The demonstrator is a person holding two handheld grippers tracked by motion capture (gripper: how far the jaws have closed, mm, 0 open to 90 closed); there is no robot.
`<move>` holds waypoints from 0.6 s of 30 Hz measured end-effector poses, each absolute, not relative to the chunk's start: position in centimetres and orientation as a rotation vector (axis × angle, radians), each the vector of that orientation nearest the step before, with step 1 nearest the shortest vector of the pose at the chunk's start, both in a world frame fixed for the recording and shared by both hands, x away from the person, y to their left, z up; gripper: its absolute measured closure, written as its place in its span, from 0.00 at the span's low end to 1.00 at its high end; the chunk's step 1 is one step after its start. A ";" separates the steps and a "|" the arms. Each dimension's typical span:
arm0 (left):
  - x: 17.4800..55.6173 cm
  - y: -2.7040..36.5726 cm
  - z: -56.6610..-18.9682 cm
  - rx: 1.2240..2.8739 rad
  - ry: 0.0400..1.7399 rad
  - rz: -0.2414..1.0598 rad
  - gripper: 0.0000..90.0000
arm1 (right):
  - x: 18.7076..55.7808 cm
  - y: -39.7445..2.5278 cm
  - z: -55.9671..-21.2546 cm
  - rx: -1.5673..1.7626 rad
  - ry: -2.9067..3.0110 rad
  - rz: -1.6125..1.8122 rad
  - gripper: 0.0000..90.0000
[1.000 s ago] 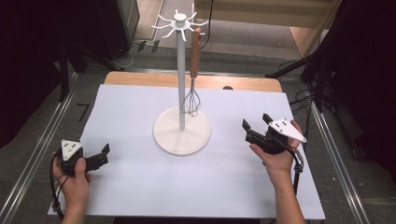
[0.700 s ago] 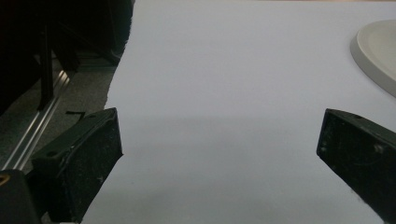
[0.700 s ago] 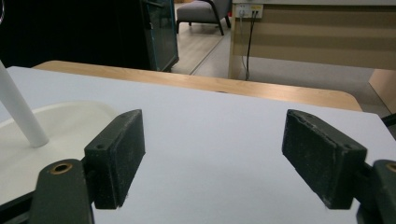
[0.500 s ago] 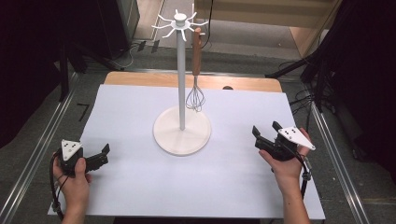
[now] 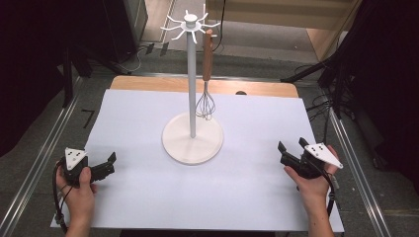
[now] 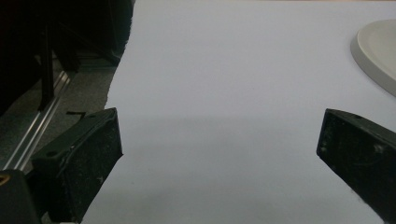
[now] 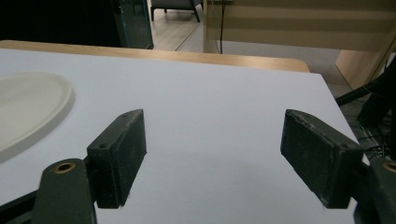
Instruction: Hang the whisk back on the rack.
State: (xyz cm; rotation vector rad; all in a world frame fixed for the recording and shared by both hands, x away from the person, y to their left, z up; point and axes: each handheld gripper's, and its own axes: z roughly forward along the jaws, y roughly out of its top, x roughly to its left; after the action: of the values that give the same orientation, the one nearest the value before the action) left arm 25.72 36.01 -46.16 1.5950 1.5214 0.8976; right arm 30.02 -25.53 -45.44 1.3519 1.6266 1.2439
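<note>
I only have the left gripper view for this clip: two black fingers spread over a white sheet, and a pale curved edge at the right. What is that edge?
Observer: The round base of a white stand; its pole rises to hooked arms.
Operator: Anything hanging on it?
Observer: A whisk with a brown handle, wires down above the base.
Operator: And the other gripper?
Observer: The right gripper is open, empty, at the sheet's right side.

Left hand [image 5: 79,190] grips the black two-jaw left tool [image 5: 106,165] at the near left, jaws spread wide and empty. Right hand [image 5: 312,183] grips the black two-jaw right tool [image 5: 291,149] at the near right, jaws likewise wide apart.
</note>
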 end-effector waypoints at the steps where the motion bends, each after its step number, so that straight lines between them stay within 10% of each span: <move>1: 25.7 36.0 -46.2 1.595 1.522 0.899 0.01 | 29.9 -25.8 -45.6 1.358 1.620 1.244 0.26; 18: 25.7 36.0 -46.2 1.594 1.522 0.899 0.01 | 28.1 -30.2 -48.6 1.484 1.517 1.190 0.33</move>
State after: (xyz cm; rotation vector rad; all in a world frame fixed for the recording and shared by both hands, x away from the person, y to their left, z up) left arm 25.70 36.01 -46.16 1.5944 1.5218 0.8989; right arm 28.09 -30.18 -48.60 1.4839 1.5170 1.1901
